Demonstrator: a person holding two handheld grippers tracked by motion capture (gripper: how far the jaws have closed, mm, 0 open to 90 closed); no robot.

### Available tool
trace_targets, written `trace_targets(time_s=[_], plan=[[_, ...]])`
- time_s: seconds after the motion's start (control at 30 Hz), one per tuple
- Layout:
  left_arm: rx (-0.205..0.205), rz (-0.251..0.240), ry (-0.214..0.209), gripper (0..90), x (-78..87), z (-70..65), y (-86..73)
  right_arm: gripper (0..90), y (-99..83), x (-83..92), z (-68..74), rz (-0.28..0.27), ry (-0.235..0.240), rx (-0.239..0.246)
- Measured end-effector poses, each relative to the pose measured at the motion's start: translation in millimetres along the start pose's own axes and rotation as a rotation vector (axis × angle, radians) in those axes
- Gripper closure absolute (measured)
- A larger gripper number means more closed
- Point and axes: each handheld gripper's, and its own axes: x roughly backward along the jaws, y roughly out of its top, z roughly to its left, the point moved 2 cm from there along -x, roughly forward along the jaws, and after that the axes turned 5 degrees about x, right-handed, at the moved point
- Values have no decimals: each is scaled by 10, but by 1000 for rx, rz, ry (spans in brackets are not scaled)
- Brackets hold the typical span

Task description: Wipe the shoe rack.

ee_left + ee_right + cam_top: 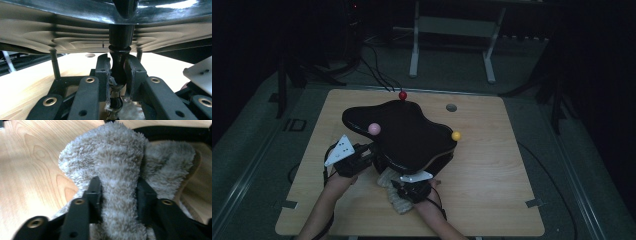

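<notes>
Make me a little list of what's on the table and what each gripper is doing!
table: light wooden tabletop
big thing: glossy black wavy tray on a leg
balls on the tray's rim: red, pink, yellow
left gripper: shut on the black leg under the tray
right gripper: jaws either side of a fluffy beige sock

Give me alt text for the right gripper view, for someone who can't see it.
Two black fingers straddle a fold of fluffy beige cloth, which bulges up between them. The cloth lies on a light wooden table, and a dark edge crosses the top right corner.
</notes>
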Motion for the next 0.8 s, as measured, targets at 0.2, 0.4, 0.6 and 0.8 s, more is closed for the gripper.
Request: trace_targets(time_s=[0.2,0.4,0.6,0.8], plan=[[5,-2,-4,741,0,6,-3,454,67,-186,49,13,-45,69],[-3,-4,0,741,0,5,-5,482,48,-178,42,47,-56,113],[-17,-2,10,739,-1,-5,-4,487,-53,-47,-32,52,-41,146],[-16,-4,9,739,-1,-3,-6,486,-142,94,-126,54,-29,134]])
